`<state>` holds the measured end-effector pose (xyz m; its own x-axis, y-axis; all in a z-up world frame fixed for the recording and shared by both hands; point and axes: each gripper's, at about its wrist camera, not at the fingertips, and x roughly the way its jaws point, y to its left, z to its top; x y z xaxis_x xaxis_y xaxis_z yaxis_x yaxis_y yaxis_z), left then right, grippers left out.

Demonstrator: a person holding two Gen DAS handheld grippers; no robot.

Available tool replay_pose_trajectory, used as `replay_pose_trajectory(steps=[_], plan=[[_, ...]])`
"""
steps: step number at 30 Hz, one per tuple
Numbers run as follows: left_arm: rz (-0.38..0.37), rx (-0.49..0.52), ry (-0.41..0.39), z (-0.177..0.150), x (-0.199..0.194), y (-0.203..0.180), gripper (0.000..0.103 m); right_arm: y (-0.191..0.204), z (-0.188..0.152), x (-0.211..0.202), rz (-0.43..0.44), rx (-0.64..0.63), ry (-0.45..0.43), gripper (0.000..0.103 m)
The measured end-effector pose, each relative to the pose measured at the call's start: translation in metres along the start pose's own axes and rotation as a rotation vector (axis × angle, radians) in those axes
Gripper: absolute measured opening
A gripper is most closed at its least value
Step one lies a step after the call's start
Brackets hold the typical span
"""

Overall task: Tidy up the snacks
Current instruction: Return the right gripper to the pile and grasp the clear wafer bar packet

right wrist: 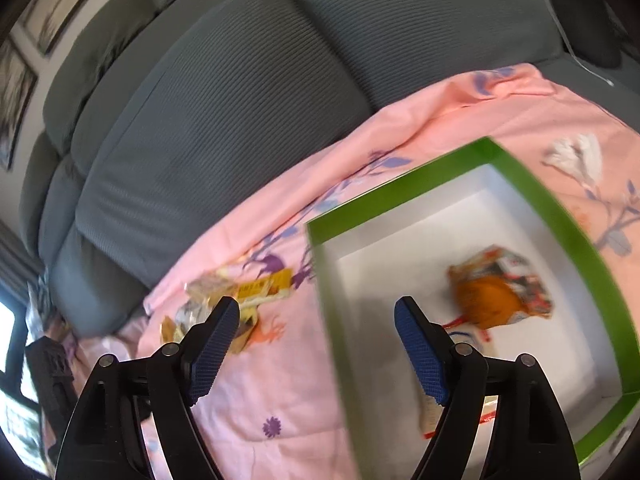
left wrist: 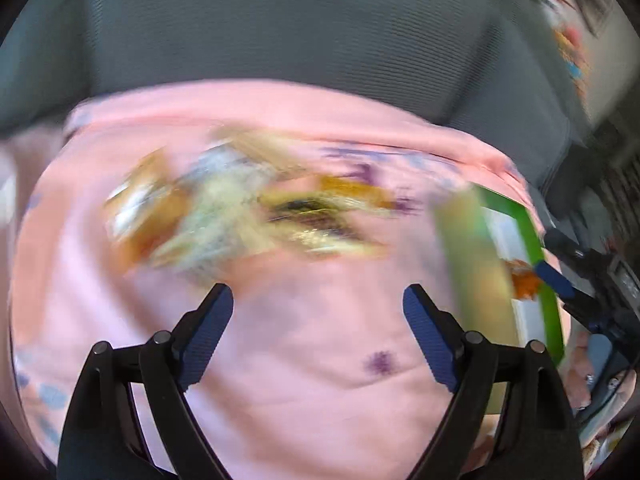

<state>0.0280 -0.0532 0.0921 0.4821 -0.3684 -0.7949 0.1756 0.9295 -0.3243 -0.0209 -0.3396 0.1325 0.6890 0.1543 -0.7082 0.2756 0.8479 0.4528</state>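
Observation:
A green-rimmed white box [right wrist: 396, 194] lies on a pink floral sheet [right wrist: 256, 384]. An orange snack packet [right wrist: 500, 294] lies inside it, with another packet [right wrist: 430, 412] partly hidden behind my right finger. My right gripper [right wrist: 318, 346] is open and empty over the box's left wall. A heap of yellow and gold snack packets [right wrist: 236, 300] lies left of the box. In the blurred left wrist view the heap [left wrist: 248, 212] is ahead of my open, empty left gripper [left wrist: 318, 332]. The box [left wrist: 536, 248] and the right gripper [left wrist: 556, 278] show at its right edge.
A grey ribbed sofa back [right wrist: 224, 120] rises behind the sheet. Framed pictures [right wrist: 16, 92] hang on the wall at far left. Dark furniture [right wrist: 48, 368] stands beyond the sheet's left edge.

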Motion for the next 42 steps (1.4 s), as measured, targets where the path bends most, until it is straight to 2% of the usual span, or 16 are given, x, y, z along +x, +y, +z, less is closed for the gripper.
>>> replay_pose_trajectory(steps=[3, 8, 11, 13, 15, 20, 23, 27, 31, 34, 35, 36, 38, 40, 41, 42], plan=[[0.044, -0.119, 0.004, -0.007, -0.006, 0.058, 0.087, 0.034, -0.005, 0.018, 0.059, -0.074, 0.057, 0.08], [0.1, -0.222, -0.021, -0.009, -0.01, 0.118, 0.087, 0.1, -0.003, 0.062, 0.105, -0.19, 0.202, 0.08], [0.072, -0.261, -0.038, -0.011, -0.007, 0.133, 0.09, 0.139, 0.0, 0.102, 0.104, -0.264, 0.305, 0.08], [0.057, -0.258, -0.031, -0.01, -0.002, 0.139, 0.096, 0.162, 0.004, 0.131, 0.07, -0.325, 0.357, 0.08], [0.063, -0.245, -0.026, -0.01, 0.001, 0.14, 0.097, 0.181, 0.009, 0.165, 0.048, -0.387, 0.395, 0.08], [0.026, -0.245, -0.025, -0.008, -0.002, 0.144, 0.098, 0.199, 0.019, 0.235, -0.057, -0.503, 0.469, 0.08], [0.042, -0.265, -0.04, -0.005, 0.001, 0.151, 0.098, 0.198, 0.022, 0.262, -0.062, -0.517, 0.514, 0.079], [0.041, -0.291, -0.036, -0.006, -0.001, 0.159, 0.098, 0.19, 0.023, 0.28, -0.007, -0.471, 0.565, 0.068], [0.039, -0.3, -0.036, -0.004, 0.001, 0.159, 0.098, 0.195, 0.017, 0.272, 0.004, -0.505, 0.523, 0.06], [0.059, -0.285, -0.035, -0.005, 0.001, 0.155, 0.098, 0.213, 0.008, 0.264, -0.017, -0.582, 0.48, 0.033], [0.059, -0.283, -0.037, -0.005, 0.001, 0.154, 0.098, 0.217, 0.006, 0.26, -0.008, -0.588, 0.474, 0.012], [0.058, -0.281, -0.038, -0.005, 0.001, 0.153, 0.098, 0.222, 0.003, 0.258, 0.0, -0.586, 0.49, 0.001], [0.056, -0.283, -0.038, -0.006, 0.001, 0.154, 0.098, 0.226, -0.001, 0.261, -0.025, -0.617, 0.519, 0.001], [0.056, -0.286, -0.033, -0.008, 0.001, 0.154, 0.098, 0.229, -0.004, 0.262, -0.1, -0.673, 0.513, 0.002], [0.055, -0.284, -0.032, -0.008, 0.0, 0.154, 0.098, 0.228, -0.003, 0.262, -0.112, -0.676, 0.513, 0.006], [0.054, -0.283, -0.031, -0.008, 0.0, 0.154, 0.098, 0.227, -0.001, 0.261, -0.115, -0.675, 0.511, 0.017]])
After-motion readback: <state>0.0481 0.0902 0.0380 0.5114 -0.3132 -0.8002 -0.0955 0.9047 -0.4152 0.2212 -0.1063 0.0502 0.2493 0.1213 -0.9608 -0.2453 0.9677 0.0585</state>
